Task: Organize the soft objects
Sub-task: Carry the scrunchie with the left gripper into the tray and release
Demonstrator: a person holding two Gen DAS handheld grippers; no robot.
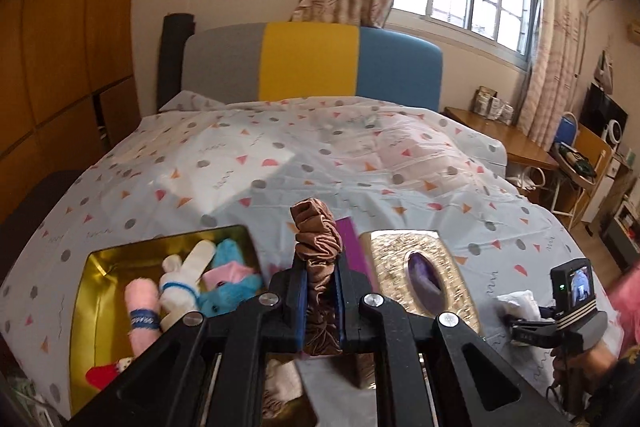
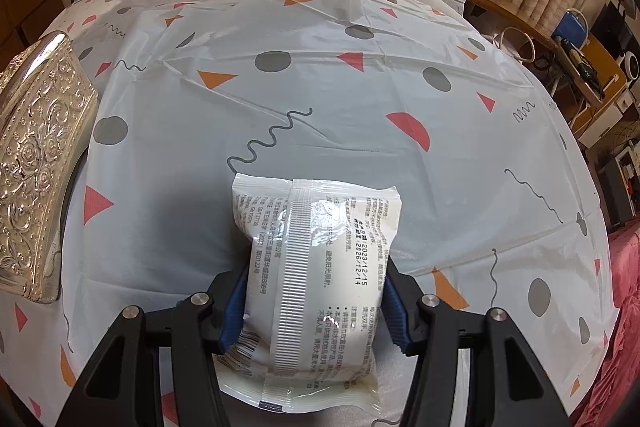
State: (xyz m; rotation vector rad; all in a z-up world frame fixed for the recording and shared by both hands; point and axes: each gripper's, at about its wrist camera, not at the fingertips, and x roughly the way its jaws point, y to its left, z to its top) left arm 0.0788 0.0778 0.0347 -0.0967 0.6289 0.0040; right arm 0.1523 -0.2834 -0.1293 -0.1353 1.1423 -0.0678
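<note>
Brown satin scrunchie (image 1: 318, 247) pinched upright in left gripper (image 1: 320, 287), jaws squeezed tight on it, held above the bed sheet (image 1: 240, 155). Gold tin (image 1: 100, 267) at lower left holds plush toys (image 1: 200, 283). Embossed silver tissue box (image 1: 420, 267) just right of scrunchie. Right gripper (image 2: 316, 307) clamped on a white wet-wipe pack (image 2: 320, 259), pads pressing both sides, over the sheet, tissue box at left.
</note>
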